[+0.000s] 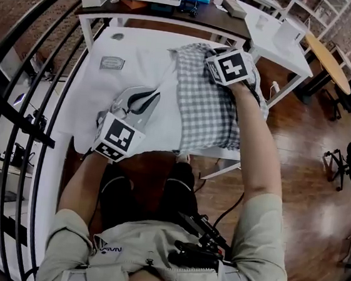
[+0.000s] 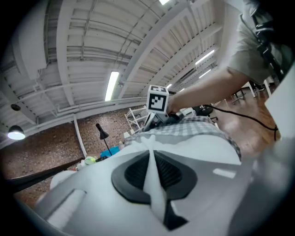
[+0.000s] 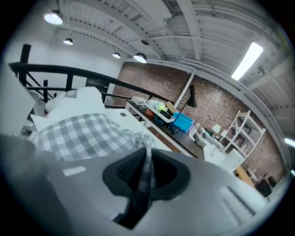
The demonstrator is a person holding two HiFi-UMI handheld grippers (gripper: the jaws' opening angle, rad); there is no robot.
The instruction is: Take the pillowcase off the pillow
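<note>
Readable text: none for certain | shirt logo (image 1: 110, 249) behind my left gripper (image 1: 143, 100): letters too blurred | grey label (image 1: 112, 63) ahead-left of it: print too small | square markers (image 1: 120, 138) on my cubes: patterns only

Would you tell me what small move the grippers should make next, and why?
Probably draw the right gripper away from the left gripper: it is shut on the grey-and-white checked fabric pillowcase, while the left pinches a fold of the white pillow.
</note>
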